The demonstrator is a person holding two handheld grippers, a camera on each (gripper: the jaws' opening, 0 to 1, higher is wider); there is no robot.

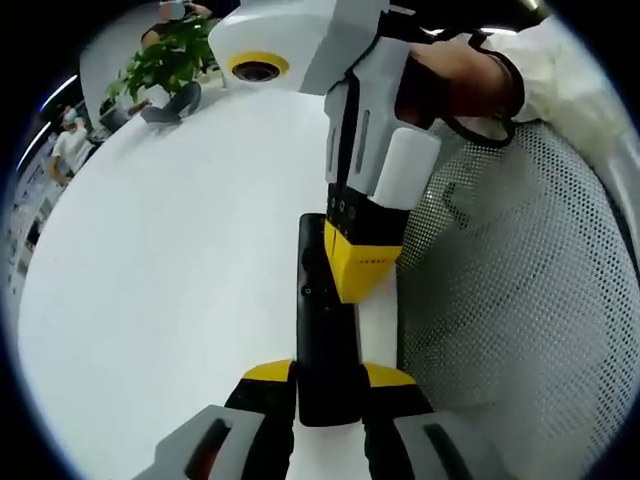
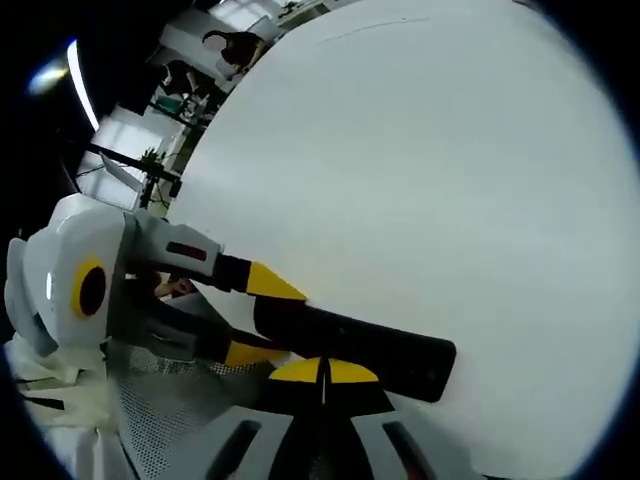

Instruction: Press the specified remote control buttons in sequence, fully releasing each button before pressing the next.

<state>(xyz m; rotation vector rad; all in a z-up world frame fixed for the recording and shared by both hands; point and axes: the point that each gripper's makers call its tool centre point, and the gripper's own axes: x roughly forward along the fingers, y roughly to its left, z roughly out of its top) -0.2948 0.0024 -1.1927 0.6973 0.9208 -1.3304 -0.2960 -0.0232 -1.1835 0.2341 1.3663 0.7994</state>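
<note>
A long black remote control (image 1: 322,340) is held over the white table (image 1: 170,290), with my left gripper (image 1: 328,375) shut on its near end, one yellow tip on each side. My right gripper (image 1: 365,265) comes down from above, held by a hand (image 1: 455,80), and its yellow tips rest against the remote's upper face near the right edge. In the right gripper view, my right gripper (image 2: 322,372) has its two yellow tips together, shut, at the near edge of the remote (image 2: 360,345). The left gripper (image 2: 262,318) clamps the remote's left end.
A white mesh chair (image 1: 520,300) stands close on the right, beside the table edge. A potted plant (image 1: 165,60) sits at the table's far side, and a person (image 1: 70,145) stands beyond it. Wide bare tabletop (image 2: 430,170) lies past the remote.
</note>
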